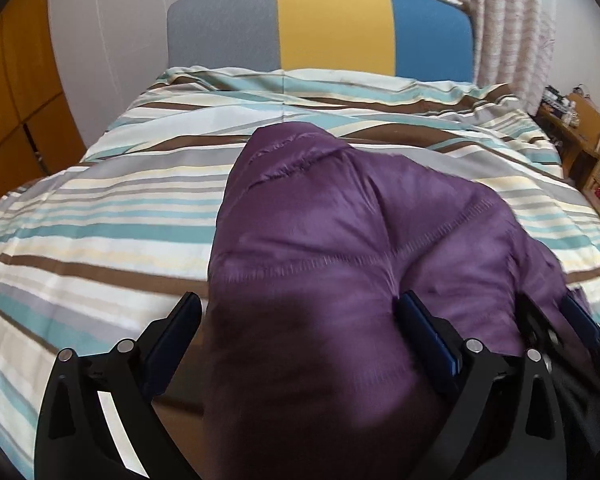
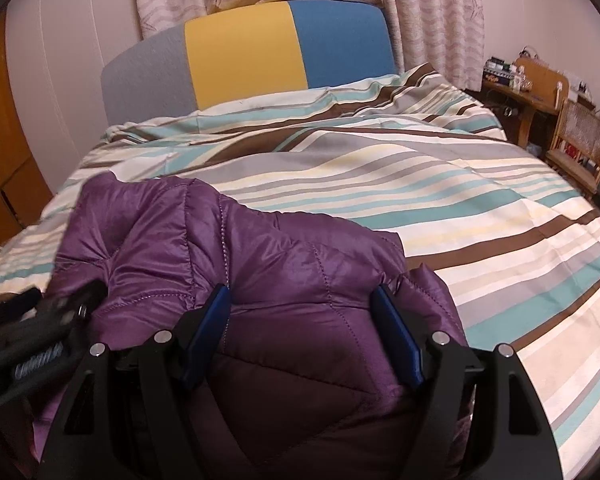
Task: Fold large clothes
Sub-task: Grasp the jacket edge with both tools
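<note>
On the left, my left gripper (image 1: 300, 340) stands wide open, and a thick bulge of the purple quilted jacket (image 1: 340, 232) fills the gap between its fingers; I see no pinch on the cloth, so it is not gripping. The jacket lies bunched at the near edge of the bed (image 1: 100, 208), on the striped duvet, w/ the grey-yellow-blue headboard (image 1: 332, 28) far behind it.

Moving to the right, my right gripper (image 2: 300, 332) is also open, its blue pads on both sides of a padded fold of the same jacket (image 2: 260, 248), apart and not squeezing. The two grippers are close together (each one shows at the edge of the other's view).

For this step, I judge that I must take a real edge, e.g. the hem or a shoulder seam, and not the puffy middle: the shiny cloth looks slippery and the filling will push the fingers open. Better to close each gripper on one thin layer, then pull apart to spread the jacket flat before any fold.

Pose: both grippers point forward and a little down over the jacket, approx. level with each other.
</note>
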`<control>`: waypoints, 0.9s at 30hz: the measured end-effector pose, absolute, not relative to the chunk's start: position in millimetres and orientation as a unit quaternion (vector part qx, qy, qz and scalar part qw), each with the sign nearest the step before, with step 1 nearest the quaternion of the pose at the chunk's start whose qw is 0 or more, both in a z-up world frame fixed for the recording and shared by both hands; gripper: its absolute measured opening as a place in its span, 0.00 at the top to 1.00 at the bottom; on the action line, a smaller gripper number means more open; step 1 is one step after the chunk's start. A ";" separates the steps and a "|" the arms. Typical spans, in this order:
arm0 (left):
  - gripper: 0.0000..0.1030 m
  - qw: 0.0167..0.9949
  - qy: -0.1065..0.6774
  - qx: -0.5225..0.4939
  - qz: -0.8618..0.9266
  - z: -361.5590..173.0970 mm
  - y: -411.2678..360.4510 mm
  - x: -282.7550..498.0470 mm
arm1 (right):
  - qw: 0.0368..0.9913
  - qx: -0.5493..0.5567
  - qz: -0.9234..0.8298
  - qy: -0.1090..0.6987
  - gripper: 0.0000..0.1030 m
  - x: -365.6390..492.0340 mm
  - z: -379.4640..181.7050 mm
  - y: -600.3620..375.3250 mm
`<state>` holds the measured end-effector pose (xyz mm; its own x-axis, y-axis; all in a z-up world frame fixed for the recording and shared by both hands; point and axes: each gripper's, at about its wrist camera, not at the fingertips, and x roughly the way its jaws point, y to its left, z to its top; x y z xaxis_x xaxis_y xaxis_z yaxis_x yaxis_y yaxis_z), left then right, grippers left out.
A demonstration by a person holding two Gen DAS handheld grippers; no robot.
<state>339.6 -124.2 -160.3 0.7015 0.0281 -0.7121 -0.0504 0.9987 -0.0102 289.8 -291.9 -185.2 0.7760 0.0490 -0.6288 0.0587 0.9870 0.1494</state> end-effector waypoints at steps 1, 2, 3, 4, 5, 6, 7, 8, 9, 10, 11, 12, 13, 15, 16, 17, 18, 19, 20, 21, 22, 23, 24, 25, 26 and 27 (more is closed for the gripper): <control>0.05 0.923 0.383 -0.021 0.008 -156.3 -123.2 330.2 | 0.940 0.092 0.003 0.327 0.28 283.5 -180.8 -296.1; 0.05 0.924 0.381 -0.024 0.003 -154.4 -122.3 325.6 | 0.942 0.101 0.005 0.319 0.28 276.7 -177.2 -299.5; 0.05 0.928 0.372 -0.029 -0.005 -152.3 -122.0 315.1 | 0.944 0.107 0.003 0.312 0.28 271.1 -174.5 -301.2; 0.05 0.932 0.360 -0.030 -0.010 -151.9 -122.5 306.2 | 0.946 0.114 -0.003 0.304 0.28 263.2 -172.6 -305.2; 0.05 0.936 0.350 -0.024 -0.012 -152.5 -124.3 299.1 | 0.947 0.120 -0.008 0.299 0.28 257.3 -172.6 -308.5; 0.05 0.941 0.337 -0.009 -0.014 -154.9 -127.9 291.8 | 0.947 0.124 -0.012 0.297 0.28 253.2 -174.2 -311.1; 0.05 0.945 0.327 0.003 -0.015 -157.7 -130.5 288.5 | 0.946 0.130 -0.014 0.298 0.28 250.1 -177.6 -313.5; 0.05 0.946 0.324 0.005 -0.018 -159.6 -131.0 288.4 | 0.945 0.130 -0.015 0.300 0.28 249.2 -180.7 -314.3; 0.05 0.945 0.327 0.000 -0.024 -163.2 -130.8 290.7 | 0.944 0.129 -0.016 0.304 0.27 250.1 -183.8 -314.0; 0.05 0.942 0.335 -0.007 -0.031 -167.0 -129.4 295.8 | 0.943 0.128 -0.018 0.308 0.27 251.3 -184.7 -313.8; 0.05 0.938 0.343 -0.013 -0.038 -170.7 -128.2 301.6 | 0.941 0.125 -0.020 0.315 0.27 254.6 -186.2 -312.2; 0.04 0.936 0.350 -0.015 -0.045 -175.3 -127.0 308.4 | 0.938 0.119 -0.022 0.324 0.27 259.3 -188.5 -309.6; 0.04 0.936 0.350 -0.011 -0.046 -177.1 -127.6 311.1 | 0.938 0.114 -0.023 0.327 0.27 261.3 -190.4 -308.1; 0.04 0.936 0.349 -0.005 -0.047 -180.8 -128.6 314.2 | 0.937 0.103 -0.030 0.331 0.26 265.1 -192.8 -304.2; 0.04 0.936 0.349 -0.005 -0.047 -181.5 -128.7 315.2 | 0.937 0.100 -0.032 0.333 0.26 265.7 -193.9 -303.3; 0.04 0.936 0.349 -0.006 -0.047 -181.4 -128.6 315.4 | 0.937 0.100 -0.032 0.333 0.26 266.2 -195.2 -303.7; 0.04 0.936 0.348 -0.007 -0.046 -180.7 -128.5 314.5 | 0.937 0.102 -0.030 0.333 0.26 265.5 -195.2 -304.0; 0.04 0.937 0.345 -0.007 -0.045 -179.8 -128.5 312.8 | 0.937 0.104 -0.029 0.333 0.26 264.9 -195.8 -304.4; 0.04 0.938 0.343 -0.006 -0.044 -179.4 -128.6 310.7 | 0.937 0.106 -0.027 0.332 0.26 264.7 -195.6 -305.1; 0.04 0.940 0.339 -0.005 -0.041 -177.5 -129.2 307.9 | 0.937 0.109 -0.025 0.331 0.25 264.1 -195.4 -305.8; 0.04 0.942 0.335 -0.003 -0.039 -176.6 -129.6 304.6 | 0.937 0.111 -0.023 0.329 0.25 262.9 -195.0 -306.4; 0.04 0.943 0.331 -0.002 -0.036 -175.7 -129.3 301.7 | 0.938 0.111 -0.023 0.327 0.25 261.4 -194.5 -306.3; 0.03 0.945 0.325 0.002 -0.033 -173.4 -130.1 296.6 | 0.939 0.110 -0.024 0.326 0.24 260.7 -193.6 -306.0; 0.03 0.947 0.320 0.005 -0.031 -171.2 -130.6 291.7 | 0.939 0.106 -0.027 0.325 0.23 258.4 -192.5 -304.7; 0.03 0.949 0.313 0.011 -0.030 -168.1 -131.7 284.5 | 0.940 0.102 -0.030 0.324 0.22 257.2 -191.1 -304.0; 0.03 0.950 0.310 0.015 -0.029 -166.5 -132.7 280.5 | 0.941 0.097 -0.034 0.322 0.21 254.6 -189.9 -302.8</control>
<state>280.5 -132.7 -166.5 0.8062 -0.0459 -0.5898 0.0651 0.9978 0.0114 254.6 -302.8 -189.9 0.7900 -0.0020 -0.6131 0.1271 0.9788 0.1606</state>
